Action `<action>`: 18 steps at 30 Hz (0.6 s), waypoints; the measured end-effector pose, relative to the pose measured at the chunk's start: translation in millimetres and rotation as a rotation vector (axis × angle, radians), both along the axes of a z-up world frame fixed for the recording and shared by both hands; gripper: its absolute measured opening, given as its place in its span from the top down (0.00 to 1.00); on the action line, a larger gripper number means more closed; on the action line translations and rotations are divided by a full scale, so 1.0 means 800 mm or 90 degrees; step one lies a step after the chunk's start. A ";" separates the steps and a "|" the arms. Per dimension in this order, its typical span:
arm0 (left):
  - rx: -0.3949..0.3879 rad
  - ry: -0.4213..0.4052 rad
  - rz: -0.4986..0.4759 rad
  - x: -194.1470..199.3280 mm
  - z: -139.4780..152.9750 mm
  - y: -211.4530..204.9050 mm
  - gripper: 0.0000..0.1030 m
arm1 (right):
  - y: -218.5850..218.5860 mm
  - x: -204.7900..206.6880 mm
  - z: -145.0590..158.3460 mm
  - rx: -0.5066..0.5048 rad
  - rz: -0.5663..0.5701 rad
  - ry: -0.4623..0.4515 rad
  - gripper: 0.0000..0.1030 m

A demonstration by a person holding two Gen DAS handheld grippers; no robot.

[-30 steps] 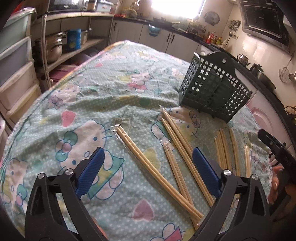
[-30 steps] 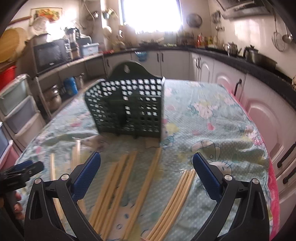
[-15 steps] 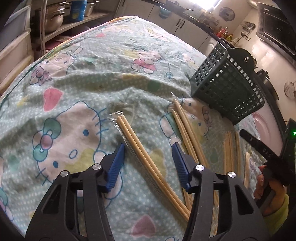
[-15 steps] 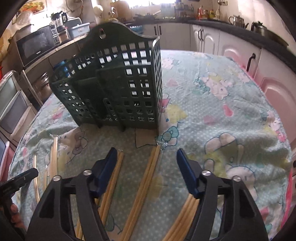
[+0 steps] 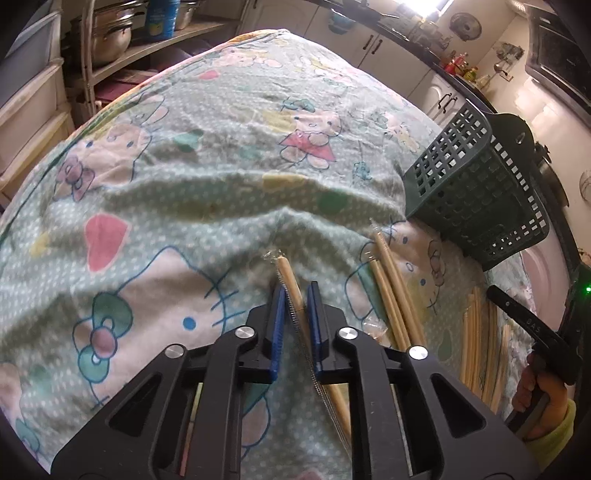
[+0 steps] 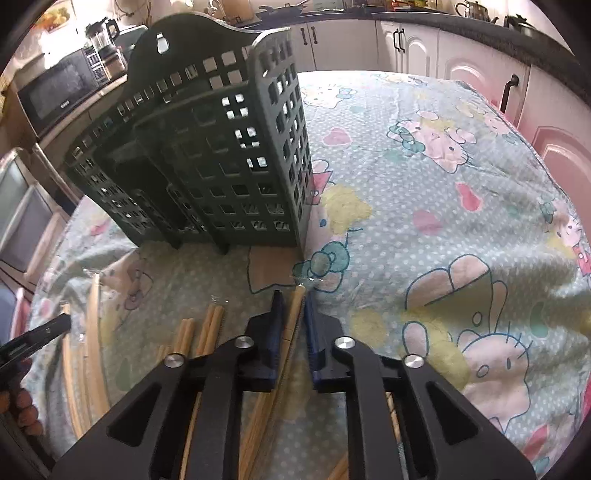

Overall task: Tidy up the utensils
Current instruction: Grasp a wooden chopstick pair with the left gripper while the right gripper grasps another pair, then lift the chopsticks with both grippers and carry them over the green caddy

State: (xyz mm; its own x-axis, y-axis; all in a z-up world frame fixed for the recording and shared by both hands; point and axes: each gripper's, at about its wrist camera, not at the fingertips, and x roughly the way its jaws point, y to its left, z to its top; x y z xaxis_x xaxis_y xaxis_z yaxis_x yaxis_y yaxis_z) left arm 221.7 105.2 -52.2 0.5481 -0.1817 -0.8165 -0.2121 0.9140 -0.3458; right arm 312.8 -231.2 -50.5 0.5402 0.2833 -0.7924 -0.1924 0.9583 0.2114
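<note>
Wrapped pairs of bamboo chopsticks lie on a cartoon-cat tablecloth point(image 5: 207, 192). In the left wrist view my left gripper point(image 5: 296, 291) has its blue pads closing on one wrapped pair point(image 5: 287, 271), whose tip sticks out ahead of the pads. More pairs point(image 5: 391, 295) lie to its right. In the right wrist view my right gripper point(image 6: 293, 299) is closing on another pair point(image 6: 295, 317), pads against its sides. The dark green slotted utensil basket point(image 6: 207, 166) stands upright just beyond it, also visible as the basket point(image 5: 476, 192) at the right.
Loose chopstick pairs point(image 6: 210, 328) and a curved-looking pair point(image 6: 94, 332) lie left of my right gripper. A hand point(image 5: 543, 391) holds the other gripper at the right edge. Kitchen cabinets, a shelf with pots point(image 5: 110, 33) and a microwave point(image 6: 62, 96) surround the table.
Both grippers dropped toward the table and moved forward over the chopsticks. Their jaws went from wide open to closed, each around one chopstick pair.
</note>
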 end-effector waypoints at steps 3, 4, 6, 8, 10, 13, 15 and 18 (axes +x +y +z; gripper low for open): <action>0.000 -0.017 -0.014 0.001 0.014 -0.008 0.96 | -0.012 -0.012 0.016 0.039 0.021 -0.011 0.92; 0.006 -0.027 -0.021 0.001 0.022 -0.013 0.97 | -0.014 -0.017 0.024 0.049 0.030 -0.019 0.93; 0.016 -0.053 -0.038 -0.001 0.041 -0.024 0.97 | -0.017 -0.028 0.042 0.062 0.050 -0.038 0.94; 0.025 -0.078 -0.054 -0.001 0.059 -0.035 0.99 | -0.014 -0.038 0.061 0.077 0.071 -0.058 0.94; 0.031 -0.107 -0.074 -0.001 0.081 -0.046 0.99 | -0.015 -0.049 0.082 0.088 0.090 -0.082 0.94; 0.036 -0.143 -0.094 -0.001 0.112 -0.059 0.99 | -0.014 -0.057 0.105 0.105 0.105 -0.107 0.94; 0.040 -0.168 -0.105 0.000 0.131 -0.067 0.99 | -0.017 -0.059 0.117 0.114 0.110 -0.118 0.94; 0.045 -0.205 -0.114 0.002 0.160 -0.075 0.99 | -0.022 -0.063 0.146 0.139 0.116 -0.150 0.94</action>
